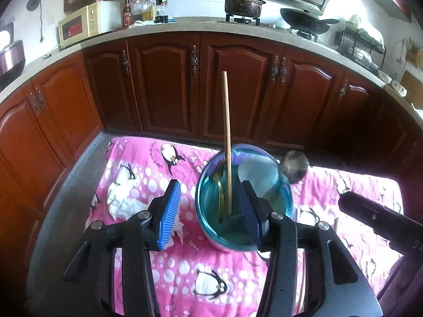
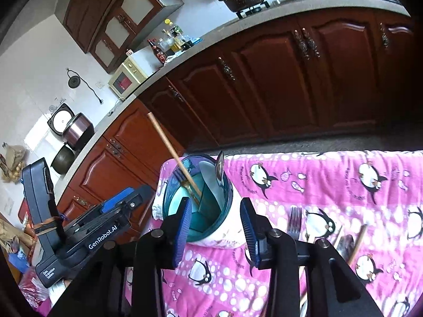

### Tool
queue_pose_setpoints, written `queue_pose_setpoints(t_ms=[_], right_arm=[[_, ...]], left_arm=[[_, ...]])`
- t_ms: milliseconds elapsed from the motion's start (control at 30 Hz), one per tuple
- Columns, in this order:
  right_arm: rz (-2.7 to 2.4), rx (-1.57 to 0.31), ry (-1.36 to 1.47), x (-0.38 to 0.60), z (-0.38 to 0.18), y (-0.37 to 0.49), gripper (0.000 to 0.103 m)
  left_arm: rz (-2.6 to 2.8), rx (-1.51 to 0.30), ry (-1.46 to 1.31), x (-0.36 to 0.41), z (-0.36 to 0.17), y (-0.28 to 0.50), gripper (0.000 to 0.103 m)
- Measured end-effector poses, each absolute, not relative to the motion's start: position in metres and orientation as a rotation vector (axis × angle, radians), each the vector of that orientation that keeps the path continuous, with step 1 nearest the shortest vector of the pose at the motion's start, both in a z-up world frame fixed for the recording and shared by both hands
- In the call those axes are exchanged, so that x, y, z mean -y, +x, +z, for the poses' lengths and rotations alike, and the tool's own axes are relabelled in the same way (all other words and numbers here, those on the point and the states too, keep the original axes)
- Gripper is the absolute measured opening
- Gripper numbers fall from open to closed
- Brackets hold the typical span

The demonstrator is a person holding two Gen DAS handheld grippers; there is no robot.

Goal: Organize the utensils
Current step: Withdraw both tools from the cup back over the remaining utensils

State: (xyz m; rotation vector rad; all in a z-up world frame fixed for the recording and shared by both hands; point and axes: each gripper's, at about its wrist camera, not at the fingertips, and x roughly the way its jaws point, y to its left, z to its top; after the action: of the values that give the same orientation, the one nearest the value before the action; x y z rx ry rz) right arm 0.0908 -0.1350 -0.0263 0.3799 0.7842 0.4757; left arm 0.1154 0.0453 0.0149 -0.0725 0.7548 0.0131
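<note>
A white utensil holder with a teal rim (image 1: 208,227) (image 2: 224,227) stands on the pink penguin cloth. A wooden chopstick (image 1: 226,142) (image 2: 171,153) and a metal spoon (image 1: 293,167) (image 2: 219,169) stand in it. My left gripper (image 1: 208,211) is open, its fingers on either side of the holder's near rim. My right gripper (image 2: 215,227) is open and empty, just in front of the holder. A fork (image 2: 294,223), a second spoon (image 2: 345,245) and a wooden stick (image 2: 357,243) lie on the cloth at right.
The pink cloth (image 1: 169,264) (image 2: 343,185) covers a table with grey floor beyond its far edge. A crumpled white tissue (image 1: 124,200) lies left of the holder. Brown cabinets (image 1: 164,84) and a counter with pots stand behind. The left gripper's body (image 2: 87,237) shows at left.
</note>
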Motion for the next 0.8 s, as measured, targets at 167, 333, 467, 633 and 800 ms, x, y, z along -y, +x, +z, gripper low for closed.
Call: queue_pose_setpoints(t_ms=[167, 333, 467, 633, 800], right_arm=[[0.414, -0.761, 0.324, 0.139, -0.015, 0.068, 0.043], [0.354, -0.744, 0.255, 0.141, -0.004, 0.047, 0.044], [0.308, -0.729, 0.229, 0.147, 0.003, 0.031, 0.045], [0.254, -0.708, 0.217, 0.164, 0.010, 0.009, 0.050], [0.198, -0.688, 0.193, 0.176, 0.019, -0.007, 0.055]], left_arm=[[-0.005, -0.737, -0.069, -0.036, 0.023, 0.097, 0.048], [-0.045, -0.731, -0.077, -0.026, 0.030, 0.082, 0.055], [-0.075, -0.723, -0.069, -0.013, 0.036, 0.071, 0.056], [-0.100, -0.697, -0.048, 0.002, 0.044, 0.055, 0.057], [-0.131, -0.687, -0.051, 0.015, 0.050, 0.044, 0.057]])
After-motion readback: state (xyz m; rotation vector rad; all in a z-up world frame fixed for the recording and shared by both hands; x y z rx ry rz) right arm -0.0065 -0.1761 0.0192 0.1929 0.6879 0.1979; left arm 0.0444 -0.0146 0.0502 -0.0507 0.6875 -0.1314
